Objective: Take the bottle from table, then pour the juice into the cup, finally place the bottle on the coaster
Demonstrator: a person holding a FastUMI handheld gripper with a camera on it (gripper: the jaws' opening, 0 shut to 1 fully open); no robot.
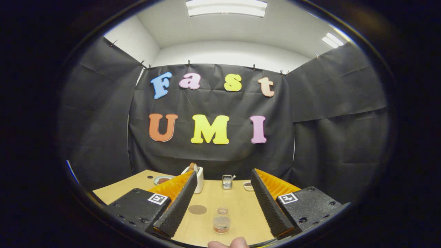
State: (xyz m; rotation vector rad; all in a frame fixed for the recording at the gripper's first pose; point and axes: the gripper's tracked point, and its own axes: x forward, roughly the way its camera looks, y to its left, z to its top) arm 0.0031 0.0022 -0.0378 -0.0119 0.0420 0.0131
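Gripper view, bottle [221,220] between spread tongs [224,191]

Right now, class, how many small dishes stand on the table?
2. One dish sits beyond the left finger, beside the white container. The other dish sits right of the metal holder. The open gripper may hide more.

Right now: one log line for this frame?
gripper: open | bottle: upright, on table, between fingers, ungrasped | coaster: bare | phase: approach
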